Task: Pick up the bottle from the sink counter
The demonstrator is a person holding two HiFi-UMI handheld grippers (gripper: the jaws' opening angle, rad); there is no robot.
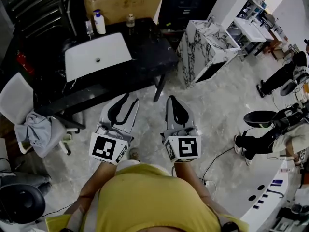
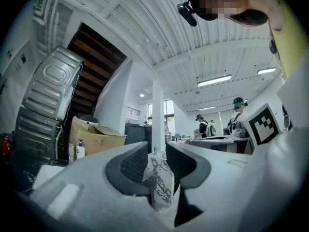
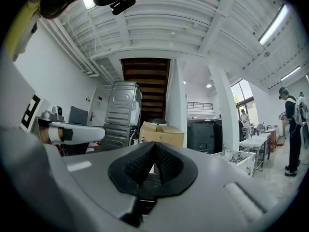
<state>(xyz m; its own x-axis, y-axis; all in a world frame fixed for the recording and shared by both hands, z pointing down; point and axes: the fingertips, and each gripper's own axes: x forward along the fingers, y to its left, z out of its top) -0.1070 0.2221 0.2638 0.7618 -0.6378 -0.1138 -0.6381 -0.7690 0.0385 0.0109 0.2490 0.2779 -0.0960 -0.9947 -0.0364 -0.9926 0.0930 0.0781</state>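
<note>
We hold our left gripper [image 1: 131, 97] with jaws slightly apart and empty, our right gripper [image 1: 172, 98] closed on nothing, well apart from the pump bottle [image 1: 99, 21] standing behind the sink [image 1: 112, 52] on the black counter [image 1: 147, 52].

bottles [image 1: 99, 21] 3 | sink [image 1: 111, 47] 1 | cardboard box [image 1: 120, 5] 1 | chair [image 1: 15, 100] 1

Right gripper [image 3: 154, 154] jaws together, facing cardboard box [image 3: 162, 134].

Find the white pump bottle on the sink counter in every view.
Head view: pump bottle, top left, just below the cardboard box.
Left gripper view: far left, beside the box.
Right gripper view: at most a tiny speck left of the box; unsure.
Shared landmark: the cardboard box.
</note>
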